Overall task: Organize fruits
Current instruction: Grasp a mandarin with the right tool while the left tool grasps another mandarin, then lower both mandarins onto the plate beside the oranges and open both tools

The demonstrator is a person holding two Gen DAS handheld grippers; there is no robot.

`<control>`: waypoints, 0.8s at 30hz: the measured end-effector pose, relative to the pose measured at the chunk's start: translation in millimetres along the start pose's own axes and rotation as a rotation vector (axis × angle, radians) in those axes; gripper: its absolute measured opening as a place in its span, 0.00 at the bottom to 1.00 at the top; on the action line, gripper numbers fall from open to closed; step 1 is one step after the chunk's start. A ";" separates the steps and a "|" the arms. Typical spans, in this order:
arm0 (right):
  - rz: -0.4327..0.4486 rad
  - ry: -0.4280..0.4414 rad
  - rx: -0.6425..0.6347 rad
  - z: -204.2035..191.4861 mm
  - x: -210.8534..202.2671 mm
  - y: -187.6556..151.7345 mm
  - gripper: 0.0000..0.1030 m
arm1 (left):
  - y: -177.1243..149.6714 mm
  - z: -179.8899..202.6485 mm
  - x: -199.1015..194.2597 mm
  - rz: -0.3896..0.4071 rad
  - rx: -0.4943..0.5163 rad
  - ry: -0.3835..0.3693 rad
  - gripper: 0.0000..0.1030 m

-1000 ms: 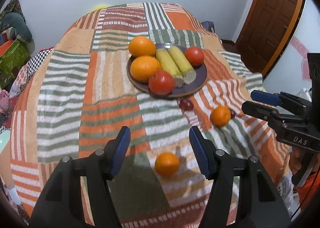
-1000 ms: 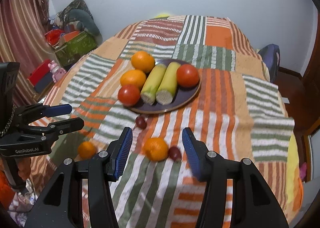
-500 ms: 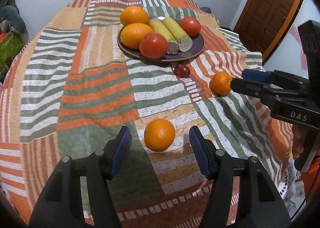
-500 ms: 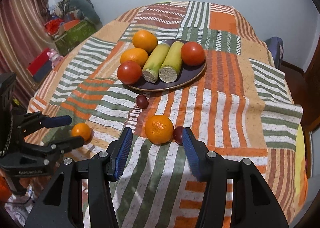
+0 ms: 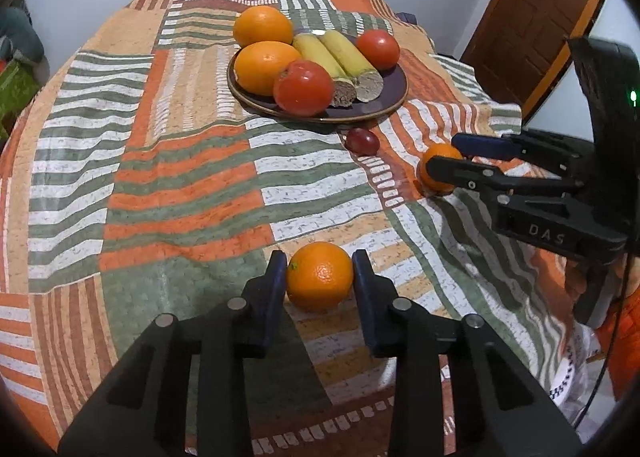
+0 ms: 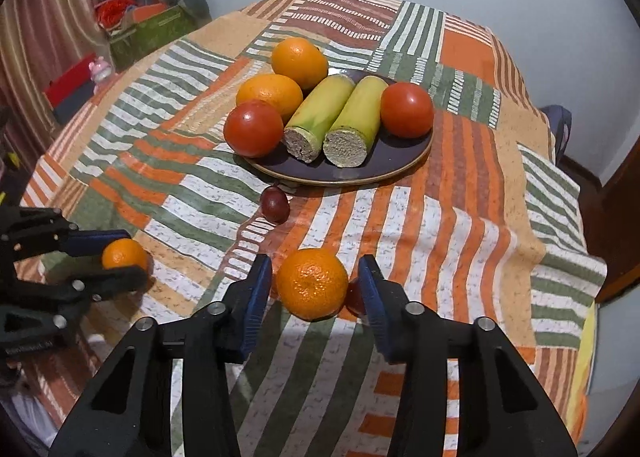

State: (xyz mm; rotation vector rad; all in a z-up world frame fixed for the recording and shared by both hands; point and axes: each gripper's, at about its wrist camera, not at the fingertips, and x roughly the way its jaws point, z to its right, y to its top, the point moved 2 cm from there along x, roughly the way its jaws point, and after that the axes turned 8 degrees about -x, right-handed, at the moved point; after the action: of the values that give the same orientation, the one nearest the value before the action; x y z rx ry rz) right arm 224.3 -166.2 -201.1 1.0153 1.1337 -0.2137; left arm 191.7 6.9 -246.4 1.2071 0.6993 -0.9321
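A dark plate (image 5: 384, 105) (image 6: 400, 169) holds two oranges, two tomatoes and two corn pieces. My left gripper (image 5: 319, 277) is shut on a small orange (image 5: 319, 280) that rests on the striped cloth; it also shows in the right wrist view (image 6: 124, 253). My right gripper (image 6: 316, 285) is open around a second small orange (image 6: 312, 283), with gaps on both sides; that orange shows in the left wrist view (image 5: 438, 167). One dark red grape (image 5: 362, 141) (image 6: 275, 203) lies near the plate. Another grape (image 6: 354, 297) touches the second orange by my right finger.
The patchwork cloth (image 5: 180, 177) covers a round table. A wooden door (image 5: 532, 17) stands at the right. Boxes and cushions (image 6: 148, 17) lie on the floor to the left. A chair back (image 6: 556, 129) is behind the table.
My left gripper moved forward and closed on the near small orange. My right gripper moved forward and narrowed around the second orange.
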 end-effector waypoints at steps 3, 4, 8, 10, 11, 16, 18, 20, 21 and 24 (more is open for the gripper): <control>0.000 0.007 -0.001 0.8 -1.1 2.2 0.37 | 2.5 -0.6 -6.0 0.018 0.000 0.007 0.32; 0.001 0.010 0.001 0.6 -1.0 2.8 0.37 | 3.4 -0.4 -8.8 0.025 0.000 0.006 0.32; 0.003 0.037 0.024 0.4 0.3 6.5 0.37 | 8.1 -0.1 -19.1 0.053 0.004 0.007 0.32; -0.005 0.021 0.015 -0.4 4.0 7.7 0.37 | 10.3 -0.3 -23.0 0.062 0.004 0.007 0.32; -0.014 0.013 0.010 -0.4 6.5 7.5 0.37 | 11.4 -0.4 -24.4 0.066 0.004 0.008 0.32; -0.056 0.007 0.017 4.1 20.3 1.5 0.37 | 18.4 -2.3 -27.8 0.081 -0.006 0.013 0.32; -0.043 0.015 0.030 5.6 16.9 1.4 0.34 | 22.0 -3.3 -28.4 0.087 -0.009 0.017 0.32; -0.023 0.033 0.056 10.1 10.9 2.4 0.34 | 26.5 -3.3 -28.8 0.092 -0.010 0.020 0.32; -0.011 0.033 0.062 12.4 7.6 3.0 0.34 | 29.3 -3.1 -29.0 0.097 -0.009 0.020 0.32; 0.024 0.029 0.074 18.8 -3.6 7.5 0.34 | 39.1 -1.0 -31.1 0.115 0.000 0.021 0.32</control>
State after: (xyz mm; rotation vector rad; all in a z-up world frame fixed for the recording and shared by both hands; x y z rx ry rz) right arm 239.4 -177.5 -192.9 1.1001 1.1465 -0.2237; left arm 211.9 18.1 -202.0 1.2459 0.6397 -0.8245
